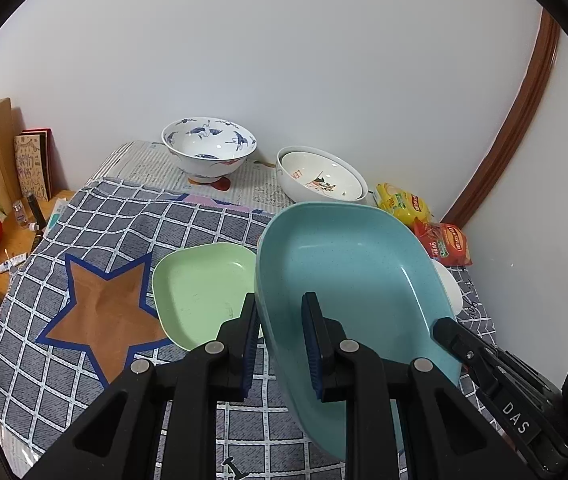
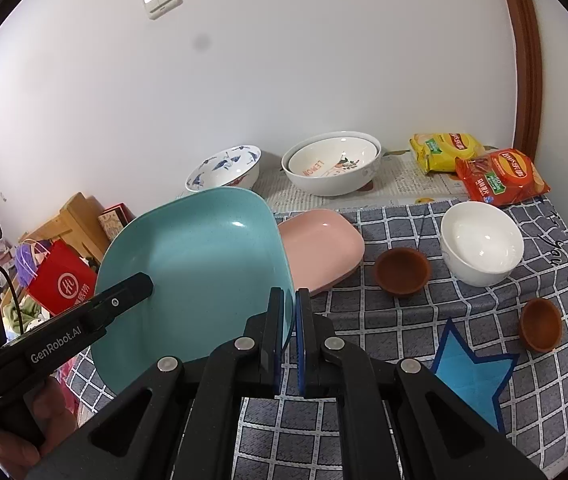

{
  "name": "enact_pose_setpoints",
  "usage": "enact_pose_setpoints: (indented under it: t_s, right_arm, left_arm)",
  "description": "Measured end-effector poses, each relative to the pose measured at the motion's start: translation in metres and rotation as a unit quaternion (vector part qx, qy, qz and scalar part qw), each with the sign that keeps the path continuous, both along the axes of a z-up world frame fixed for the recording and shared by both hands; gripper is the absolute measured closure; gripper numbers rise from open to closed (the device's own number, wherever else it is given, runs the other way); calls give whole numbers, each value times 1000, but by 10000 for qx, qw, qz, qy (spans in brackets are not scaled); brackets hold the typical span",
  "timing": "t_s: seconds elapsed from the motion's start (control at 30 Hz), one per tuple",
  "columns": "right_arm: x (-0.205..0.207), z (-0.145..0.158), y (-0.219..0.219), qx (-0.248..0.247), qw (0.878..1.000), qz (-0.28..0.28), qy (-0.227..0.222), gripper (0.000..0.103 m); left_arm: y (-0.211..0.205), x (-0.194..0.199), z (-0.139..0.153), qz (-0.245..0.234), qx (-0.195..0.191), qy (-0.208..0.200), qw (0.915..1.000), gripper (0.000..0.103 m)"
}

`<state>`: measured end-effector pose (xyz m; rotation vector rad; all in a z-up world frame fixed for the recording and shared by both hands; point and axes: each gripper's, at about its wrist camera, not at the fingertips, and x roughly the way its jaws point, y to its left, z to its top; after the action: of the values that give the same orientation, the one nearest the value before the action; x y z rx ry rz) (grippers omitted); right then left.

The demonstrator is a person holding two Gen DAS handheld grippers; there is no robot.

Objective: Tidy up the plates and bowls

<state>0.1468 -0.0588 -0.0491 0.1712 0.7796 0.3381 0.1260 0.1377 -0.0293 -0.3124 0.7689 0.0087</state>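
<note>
both claws pinch the teal plate (image 1: pixel 348 264): left claw (image 1: pixel 280 344) partly spread, right claw (image 2: pixel 289 336) nearly closed.

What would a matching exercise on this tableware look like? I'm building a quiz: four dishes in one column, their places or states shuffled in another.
Things:
1. teal plate
2. pink plate
3. plain white bowl
4. lemon-print bowl

States:
A. nested inside a larger white bowl
B. gripped at its rim by both grippers
C. standing alone beside a brown cup
D. lying flat, partly behind the lifted plate

Pairs: 1-B, 2-D, 3-C, 4-A
</note>
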Motion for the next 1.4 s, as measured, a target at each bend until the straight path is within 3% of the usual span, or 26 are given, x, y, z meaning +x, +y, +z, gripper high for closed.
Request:
enact_pose_setpoints:
  t_s: [0.9,1.4]
  right_arm:
    - [43,-43,45,-104,9987,247,428,97]
    - [72,-89,80,-274,9944,506,890,97]
  left_arm:
    - [46,32,-50,276,-207,483,9982,82]
    - [77,54,-94,541,-267,966,9935,82]
